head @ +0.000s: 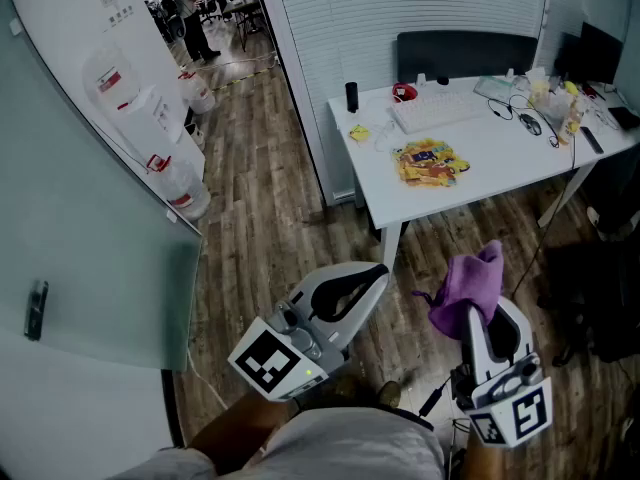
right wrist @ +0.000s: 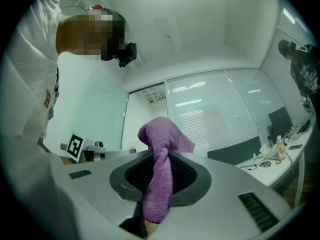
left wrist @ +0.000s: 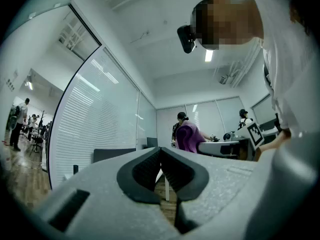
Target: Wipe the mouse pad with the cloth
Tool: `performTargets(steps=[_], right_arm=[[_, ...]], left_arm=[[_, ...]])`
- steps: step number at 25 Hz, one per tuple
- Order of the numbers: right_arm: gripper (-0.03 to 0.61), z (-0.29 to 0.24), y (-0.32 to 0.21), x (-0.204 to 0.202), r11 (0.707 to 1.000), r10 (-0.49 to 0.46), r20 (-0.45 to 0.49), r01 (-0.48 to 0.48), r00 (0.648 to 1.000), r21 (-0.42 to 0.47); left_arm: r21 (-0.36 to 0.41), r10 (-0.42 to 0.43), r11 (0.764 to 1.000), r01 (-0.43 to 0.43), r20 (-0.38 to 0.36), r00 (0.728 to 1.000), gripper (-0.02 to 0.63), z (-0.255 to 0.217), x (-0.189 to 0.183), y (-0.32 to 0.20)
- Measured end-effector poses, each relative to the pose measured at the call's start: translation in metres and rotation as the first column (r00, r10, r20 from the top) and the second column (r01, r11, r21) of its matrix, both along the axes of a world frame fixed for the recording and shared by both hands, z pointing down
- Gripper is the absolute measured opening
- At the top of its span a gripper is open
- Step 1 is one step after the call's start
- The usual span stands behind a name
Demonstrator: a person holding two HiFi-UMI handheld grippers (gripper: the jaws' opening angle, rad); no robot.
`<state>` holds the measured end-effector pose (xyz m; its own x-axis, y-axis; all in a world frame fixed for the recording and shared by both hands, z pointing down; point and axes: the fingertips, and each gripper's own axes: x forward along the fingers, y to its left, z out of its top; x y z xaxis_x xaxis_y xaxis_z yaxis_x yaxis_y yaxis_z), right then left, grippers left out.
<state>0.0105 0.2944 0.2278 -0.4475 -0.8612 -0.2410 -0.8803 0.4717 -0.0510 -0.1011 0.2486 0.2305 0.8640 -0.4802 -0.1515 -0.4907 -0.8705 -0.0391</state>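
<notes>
Wood-plank floor [head: 255, 178] ran between a frosted glass partition and a white desk [head: 500, 173], which stood well ahead of the person and carried a white keyboard [head: 435, 110], a mouse [head: 530, 123] on its cable and a yellow snack packet [head: 430, 161]. No mouse pad could be made out on that desk from the head view; if one lay there, it was too small or too pale to tell.

Low in the head view, the right gripper [head: 483, 320] had its jaws clamped on a purple cloth [head: 468, 283], whose loose end bunched up above the tips. The left gripper [left wrist: 160, 150] held nothing, its black pads pressed together at the tips.

Judged from this, the cloth was in hand but no wiping had begun: both grippers hung over the floor, well apart from the desk. Reaching the desk, finding the pad and rubbing it all remained.
</notes>
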Motion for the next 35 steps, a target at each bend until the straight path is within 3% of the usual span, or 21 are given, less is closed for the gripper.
performTargets(steps=[12, 35], right_arm=[[0.064, -0.001, -0.005, 0.011, 1.0, -0.015, 0.033, 0.015, 0.999, 0.014], [0.064, 0.004, -0.008, 0.094, 0.998, -0.047, -0.007, 0.048, 0.999, 0.03]], left_arm=[[-0.004, -0.008, 1.0, 0.008, 0.003, 1.0, 0.015, 0.002, 0.01, -0.008], [0.031, -0.088, 0.996, 0.087, 0.022, 0.996, 0.015, -0.002, 0.083, -0.012]])
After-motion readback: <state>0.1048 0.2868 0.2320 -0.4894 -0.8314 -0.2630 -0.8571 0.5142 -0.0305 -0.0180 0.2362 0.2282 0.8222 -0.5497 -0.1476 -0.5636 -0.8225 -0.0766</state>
